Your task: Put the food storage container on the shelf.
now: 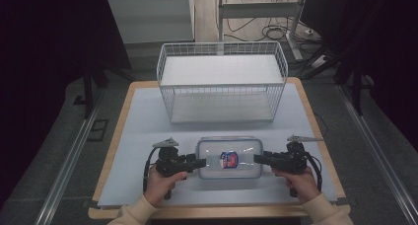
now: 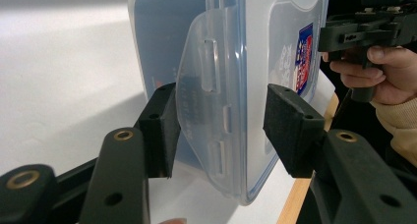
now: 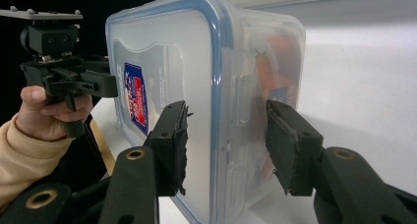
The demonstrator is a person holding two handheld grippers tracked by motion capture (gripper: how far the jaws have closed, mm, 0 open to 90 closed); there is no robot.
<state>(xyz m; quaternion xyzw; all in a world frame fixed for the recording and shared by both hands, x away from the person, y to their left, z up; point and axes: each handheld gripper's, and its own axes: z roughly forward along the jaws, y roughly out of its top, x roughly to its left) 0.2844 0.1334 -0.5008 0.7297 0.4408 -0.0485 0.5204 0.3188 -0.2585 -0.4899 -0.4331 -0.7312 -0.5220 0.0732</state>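
Container, clear plastic with blue-rimmed snap lid (image 1: pixel 229 157), flat on pale desk (image 1: pixel 138 136) before white wire basket (image 1: pixel 222 82). Left hand-held gripper (image 2: pixel 221 130) and right hand-held gripper (image 3: pixel 226 145) wide, straddling end latches. Close both evenly, lift level.

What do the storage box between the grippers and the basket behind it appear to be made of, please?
The storage box looks like clear, glossy plastic: the table shows through its walls, and its moulded latch flaps are translucent. A blue band runs around the lid. The basket looks like white-coated metal wire, an open grid with thin rods, though the coating is a guess.
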